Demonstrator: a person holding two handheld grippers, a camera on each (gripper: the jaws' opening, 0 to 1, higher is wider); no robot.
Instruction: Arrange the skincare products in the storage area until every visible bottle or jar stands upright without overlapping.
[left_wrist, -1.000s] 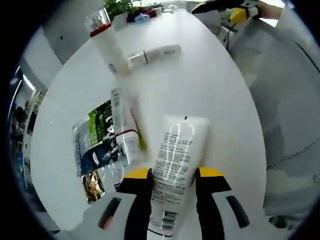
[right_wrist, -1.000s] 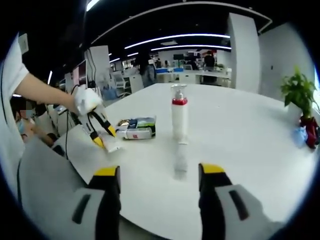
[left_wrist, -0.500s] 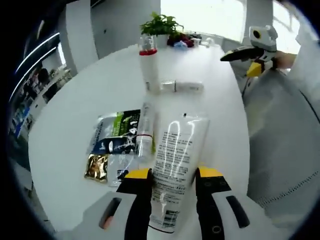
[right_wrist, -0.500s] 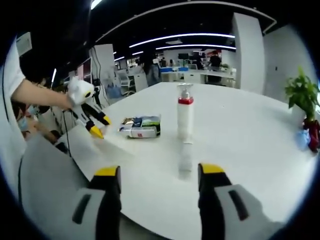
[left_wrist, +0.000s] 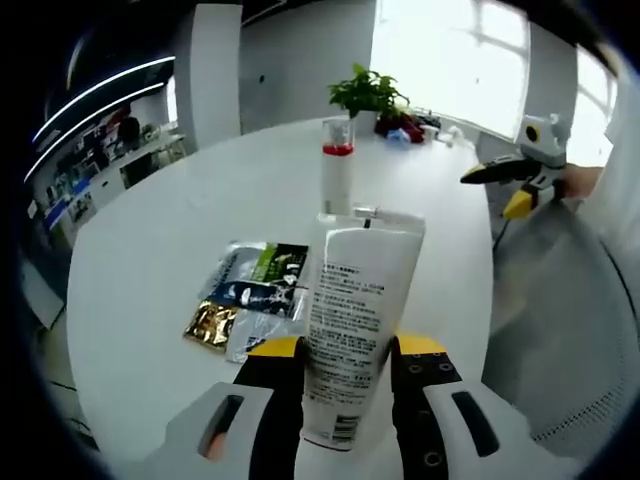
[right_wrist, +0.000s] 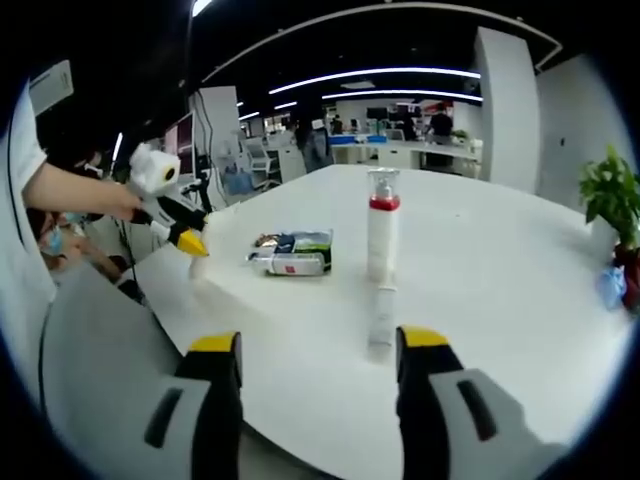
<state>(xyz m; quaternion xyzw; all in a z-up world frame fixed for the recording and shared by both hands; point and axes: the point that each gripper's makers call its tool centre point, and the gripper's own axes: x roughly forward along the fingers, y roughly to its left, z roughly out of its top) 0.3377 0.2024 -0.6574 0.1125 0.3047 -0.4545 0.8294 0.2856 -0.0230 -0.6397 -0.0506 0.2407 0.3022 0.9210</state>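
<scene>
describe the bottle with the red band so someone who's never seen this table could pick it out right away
Start at the big round white table and look toward its middle, past the heap of flat sachets. The bottle with the red band stands there upright. It is the only thing standing on the table, tall and white with a clear cap over a red collar, while a small white tube lies flat in front of it.

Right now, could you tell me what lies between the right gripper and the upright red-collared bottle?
In the right gripper view, a small clear bottle lies on the table between the right gripper and the red-collared bottle.
</scene>
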